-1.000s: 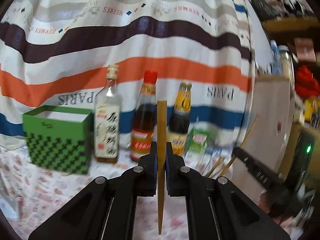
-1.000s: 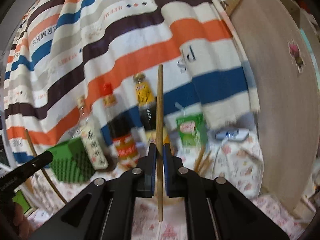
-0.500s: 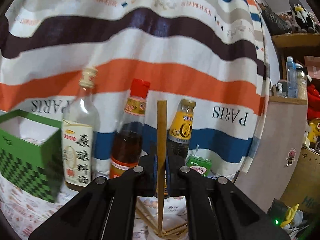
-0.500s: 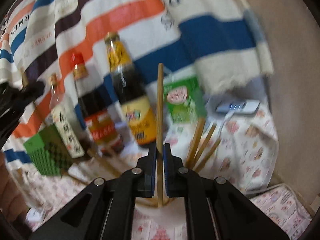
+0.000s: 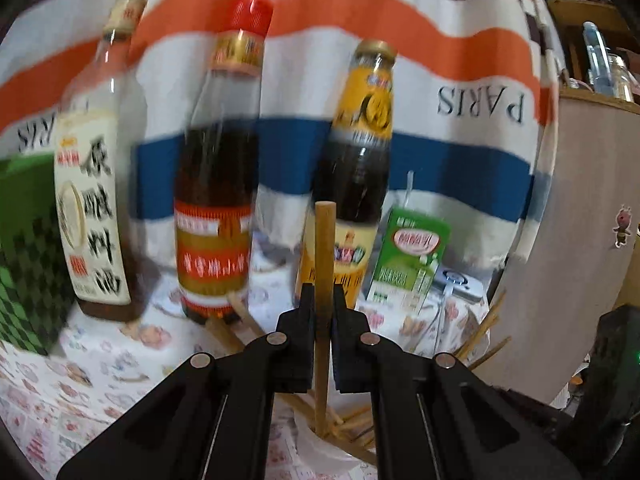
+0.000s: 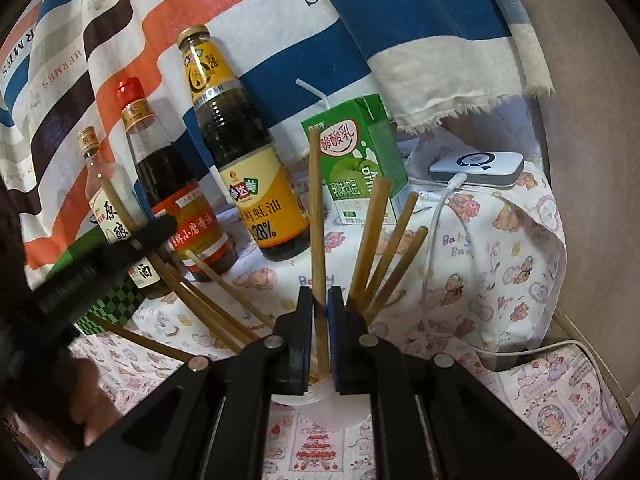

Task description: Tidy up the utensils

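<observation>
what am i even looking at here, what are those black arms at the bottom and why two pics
There is no robot here. A person holds a two-finger gripper in each hand, and each gripper has a wide-angle camera looking along its fingers. That gives two pictures of one table.

In the left wrist view, the left gripper is shut on an upright chopstick. In the right wrist view, the right gripper is shut on another chopstick, and the left gripper also shows at the left.

Both chopsticks hang over a white cup that already holds more chopsticks.

Behind stand three sauce bottles, a green drink carton, a green box and a white charging device, on a printed tablecloth.
</observation>
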`<action>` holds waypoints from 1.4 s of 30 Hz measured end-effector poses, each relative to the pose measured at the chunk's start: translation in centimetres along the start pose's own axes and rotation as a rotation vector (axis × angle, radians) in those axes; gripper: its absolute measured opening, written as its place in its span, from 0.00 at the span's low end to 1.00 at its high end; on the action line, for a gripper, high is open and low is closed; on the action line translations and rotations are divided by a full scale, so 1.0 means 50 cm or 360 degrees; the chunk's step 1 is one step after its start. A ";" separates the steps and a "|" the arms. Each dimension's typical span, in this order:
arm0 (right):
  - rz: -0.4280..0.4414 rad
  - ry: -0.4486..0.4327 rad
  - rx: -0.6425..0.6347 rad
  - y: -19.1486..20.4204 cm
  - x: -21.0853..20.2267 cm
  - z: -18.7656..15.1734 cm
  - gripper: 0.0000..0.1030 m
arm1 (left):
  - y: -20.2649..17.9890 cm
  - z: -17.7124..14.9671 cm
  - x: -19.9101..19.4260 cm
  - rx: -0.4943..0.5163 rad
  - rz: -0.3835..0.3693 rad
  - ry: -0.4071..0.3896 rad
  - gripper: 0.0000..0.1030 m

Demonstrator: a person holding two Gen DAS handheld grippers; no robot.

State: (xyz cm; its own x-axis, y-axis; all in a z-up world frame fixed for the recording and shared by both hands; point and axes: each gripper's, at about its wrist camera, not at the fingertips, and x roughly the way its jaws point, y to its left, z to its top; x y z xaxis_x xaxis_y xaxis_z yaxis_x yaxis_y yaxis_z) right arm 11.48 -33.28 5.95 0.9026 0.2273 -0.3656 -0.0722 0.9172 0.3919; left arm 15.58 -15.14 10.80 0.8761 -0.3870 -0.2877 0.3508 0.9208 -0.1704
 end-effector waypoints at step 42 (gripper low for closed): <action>-0.0053 -0.0306 -0.0527 0.109 -0.141 -0.131 1.00 | 0.184 -0.176 -0.372 0.0140 0.0503 -0.0279 1.00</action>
State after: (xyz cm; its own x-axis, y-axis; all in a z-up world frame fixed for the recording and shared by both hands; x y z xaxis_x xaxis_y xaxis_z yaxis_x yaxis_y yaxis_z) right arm 1.94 -27.73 5.13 0.9676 0.1587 -0.1962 -0.1462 0.9863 0.0770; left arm -0.40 0.10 6.29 0.9864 -0.0756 -0.1458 0.0743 0.9971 -0.0149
